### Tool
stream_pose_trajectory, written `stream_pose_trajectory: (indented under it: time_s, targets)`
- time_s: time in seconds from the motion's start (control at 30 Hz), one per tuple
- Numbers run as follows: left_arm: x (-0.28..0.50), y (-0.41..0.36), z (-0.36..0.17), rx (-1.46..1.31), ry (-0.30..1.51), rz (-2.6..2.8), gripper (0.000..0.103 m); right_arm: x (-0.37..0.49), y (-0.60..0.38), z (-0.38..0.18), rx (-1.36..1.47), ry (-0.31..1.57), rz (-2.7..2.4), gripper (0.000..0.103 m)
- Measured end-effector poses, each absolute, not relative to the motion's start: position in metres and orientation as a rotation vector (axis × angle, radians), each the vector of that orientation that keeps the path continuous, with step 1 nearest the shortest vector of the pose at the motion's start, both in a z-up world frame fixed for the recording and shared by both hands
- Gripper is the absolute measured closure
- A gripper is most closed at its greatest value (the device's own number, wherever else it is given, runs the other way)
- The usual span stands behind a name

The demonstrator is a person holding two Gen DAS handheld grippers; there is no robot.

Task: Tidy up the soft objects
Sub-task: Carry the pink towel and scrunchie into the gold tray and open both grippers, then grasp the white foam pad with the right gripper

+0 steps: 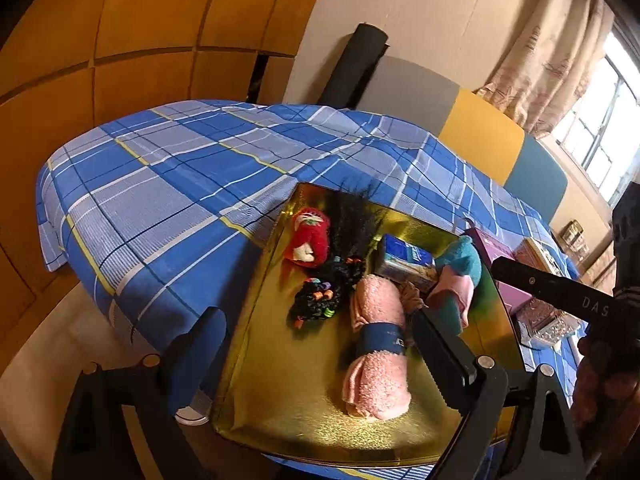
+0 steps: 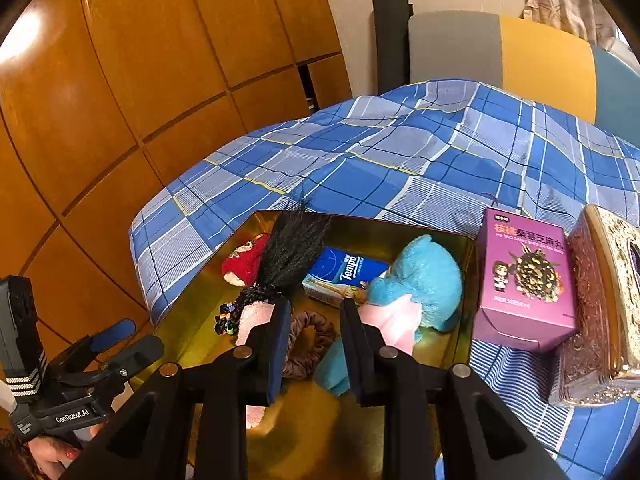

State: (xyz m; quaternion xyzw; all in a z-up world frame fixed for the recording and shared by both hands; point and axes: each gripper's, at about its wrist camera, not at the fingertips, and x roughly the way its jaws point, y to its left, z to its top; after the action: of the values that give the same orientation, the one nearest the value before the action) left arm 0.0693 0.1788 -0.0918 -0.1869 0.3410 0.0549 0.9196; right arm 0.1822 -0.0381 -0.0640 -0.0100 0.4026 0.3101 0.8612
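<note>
A shiny gold rectangular tray (image 1: 280, 412) sits on a bed covered with a blue plaid sheet (image 1: 160, 184), and the soft things lie gathered inside it. The left gripper (image 1: 320, 340) hangs over the tray's near end with its jaws spread wide and nothing between them — a rolled pink towel with a dark blue band (image 1: 376, 344) lies on the gold floor between the two fingers, untouched. The right gripper (image 2: 316, 324) has its jaws slightly parted, gripping nothing; a brown fabric scrunchie (image 2: 308, 344) lies just beyond its tips. Farther back rest a blue plush toy (image 2: 424, 276), a red plush toy (image 1: 310, 236), a tuft of black hair (image 2: 292, 248) and a blue tissue pack (image 2: 340, 276). A purple carton (image 2: 524, 276) stands beside the tray.
</note>
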Motion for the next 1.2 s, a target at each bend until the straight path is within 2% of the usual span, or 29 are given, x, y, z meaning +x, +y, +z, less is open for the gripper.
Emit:
stream_pose_trajectory:
  time_s: [0.43, 0.63, 0.8, 1.2]
  targets:
    - [0.07, 0.126, -0.087, -0.287, 0.707, -0.057, 0.008, 0.168, -0.107, -0.048, 0.063, 0.793, 0.562, 0.079]
    - [0.073, 0.078, -0.077, -0.231, 0.71, -0.168, 0.008, 0.156, -0.179, -0.032, 0.124, 0.725, 0.452, 0.078]
    - [0.073, 0.04, -0.072, -0.182, 0.724, -0.261, 0.008, 0.153, -0.249, -0.03, 0.119, 0.71, 0.285, 0.072]
    - [0.08, -0.045, -0.073, -0.066, 0.795, -0.414, 0.008, 0.181, -0.408, -0.065, 0.082, 0.823, -0.144, 0.072]
